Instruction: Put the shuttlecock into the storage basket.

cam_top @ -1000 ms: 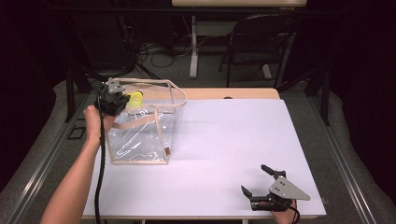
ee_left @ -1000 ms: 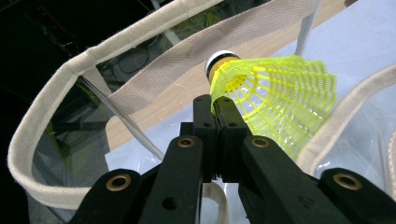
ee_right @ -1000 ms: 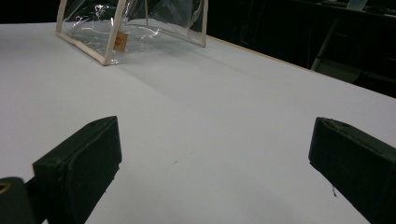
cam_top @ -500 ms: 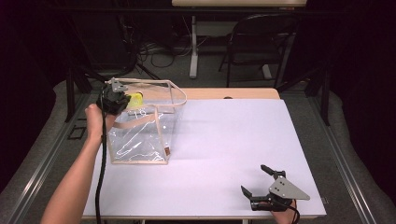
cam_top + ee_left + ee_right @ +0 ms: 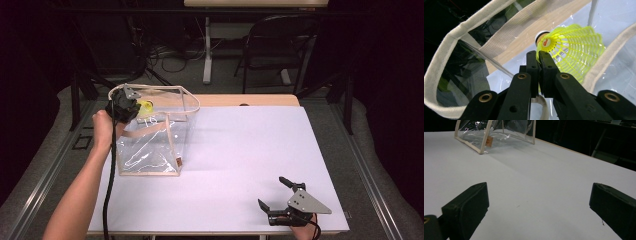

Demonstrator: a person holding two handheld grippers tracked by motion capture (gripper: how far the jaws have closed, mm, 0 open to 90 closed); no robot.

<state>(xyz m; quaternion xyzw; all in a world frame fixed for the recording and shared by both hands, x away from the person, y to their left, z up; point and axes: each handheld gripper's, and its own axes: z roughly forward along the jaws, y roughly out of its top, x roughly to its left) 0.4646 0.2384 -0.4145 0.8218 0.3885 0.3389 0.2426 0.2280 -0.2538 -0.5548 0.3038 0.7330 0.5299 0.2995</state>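
A lab-like recording room is suggested. A white-topped table is set on grey carpet amid dark surroundings. Behind it, a black chair, a second desk's white leg and loose cables on the floor are seen.

Yellow shuttlecock held over clear tote bag, bag upright on table

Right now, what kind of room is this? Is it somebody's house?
Probably not a house; it looks like a lab or recording studio. A white-topped table stands among dark surroundings, black cables lie tangled on the grey floor, and a black folding chair stands behind.
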